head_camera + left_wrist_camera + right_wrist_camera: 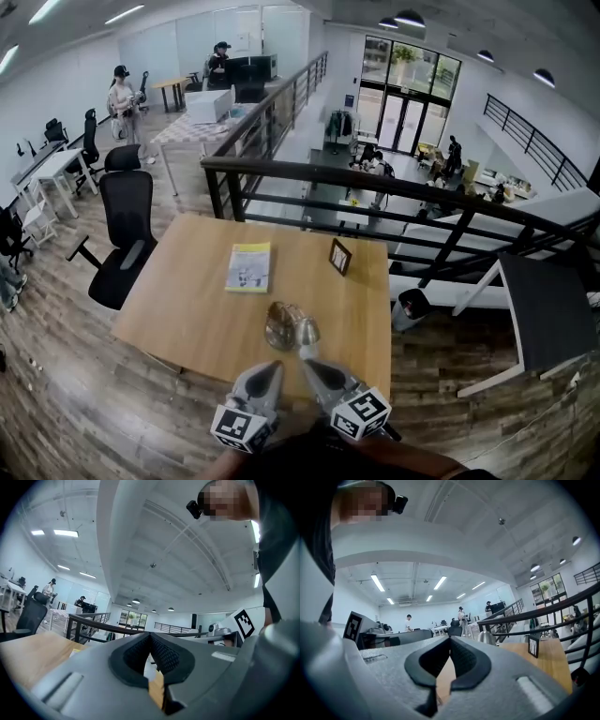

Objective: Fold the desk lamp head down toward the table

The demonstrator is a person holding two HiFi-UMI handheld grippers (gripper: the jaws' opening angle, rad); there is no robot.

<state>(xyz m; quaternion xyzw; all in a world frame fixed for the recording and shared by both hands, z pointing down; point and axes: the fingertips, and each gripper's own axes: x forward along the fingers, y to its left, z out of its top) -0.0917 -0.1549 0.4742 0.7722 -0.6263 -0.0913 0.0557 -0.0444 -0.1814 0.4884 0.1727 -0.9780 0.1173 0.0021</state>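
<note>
One wooden table (187, 305), black railing (375, 183), plank floor (56, 375)

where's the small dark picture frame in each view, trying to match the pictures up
Head view: the picture frame stands on the far right part of the table, right of the booklet.
Left gripper view: not in it.
Right gripper view: the picture frame stands at the right, on the table, below the rails.
Shared landmark: the black railing beyond the table.
</note>
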